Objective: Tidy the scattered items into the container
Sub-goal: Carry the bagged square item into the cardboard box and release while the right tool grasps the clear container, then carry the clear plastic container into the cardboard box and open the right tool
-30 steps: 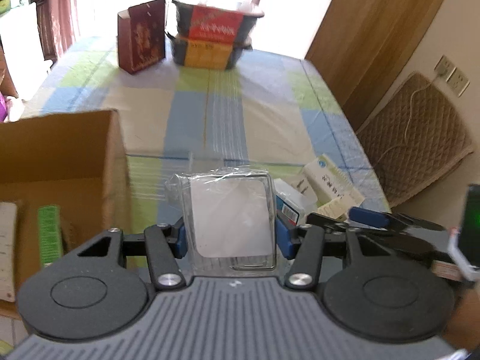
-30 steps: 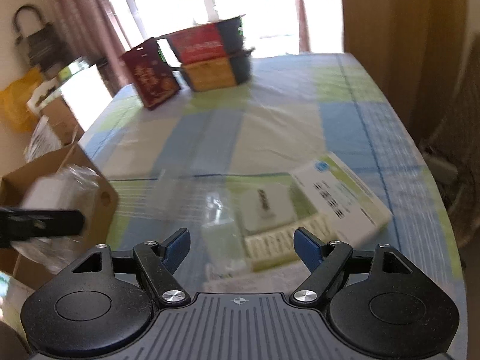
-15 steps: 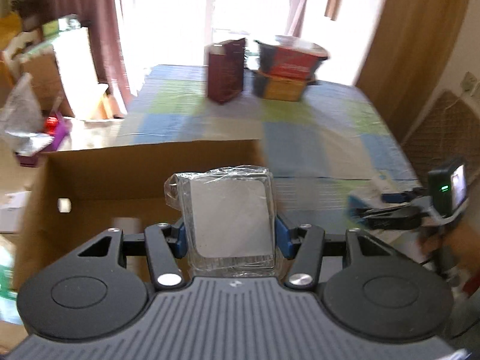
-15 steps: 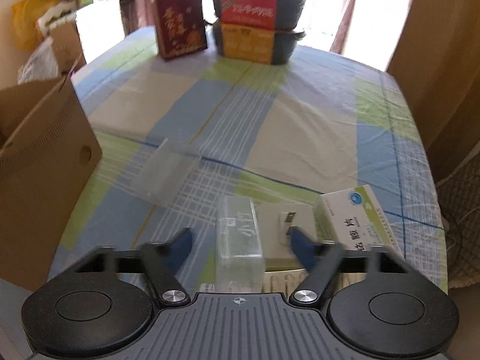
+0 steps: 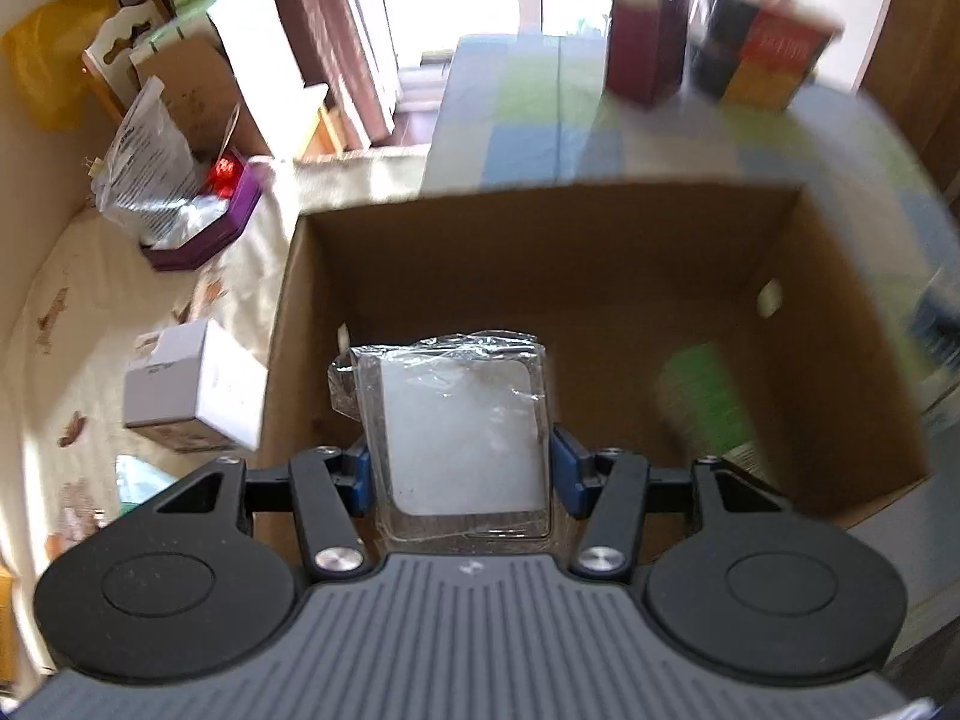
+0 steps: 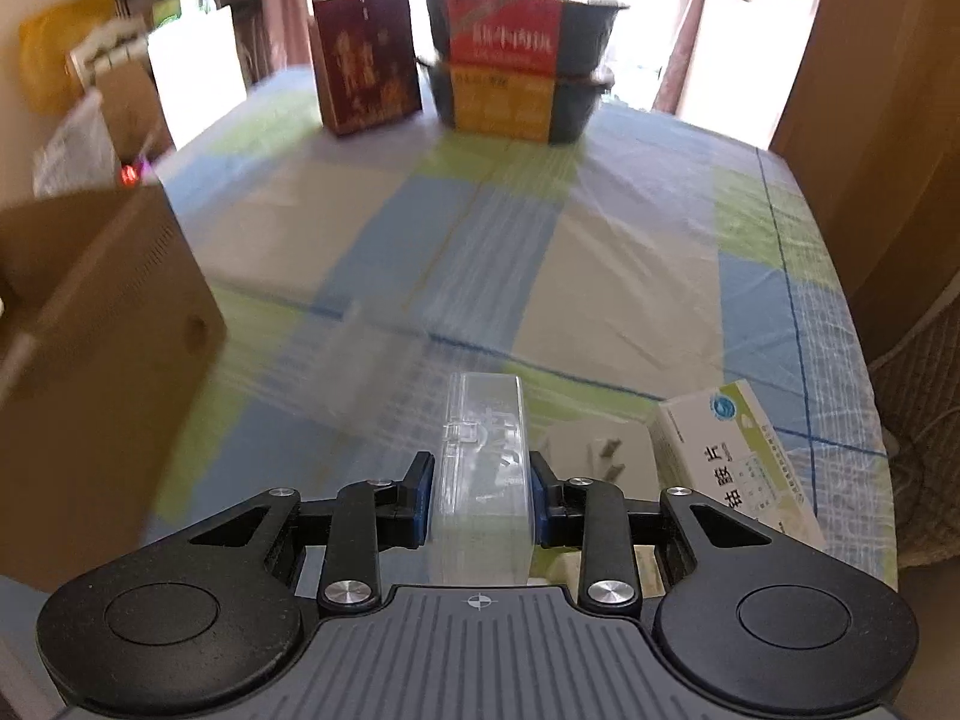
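Cardboard box (image 5: 600,252): open-topped, stiff. Plastic-wrapped white pad (image 5: 459,432): above box interior, clamped in left gripper (image 5: 459,474); likely light, slippery film. Clear plastic case (image 6: 483,468): right of box, gripped by right gripper (image 6: 480,510) at its sides; rigid, likely slick.

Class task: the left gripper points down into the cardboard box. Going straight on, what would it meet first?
Most likely the box floor. The left gripper, shut on the wrapped white packet, points into the cardboard box; bare brown floor lies ahead, and the green item sits off to the right. Depth is uncertain.
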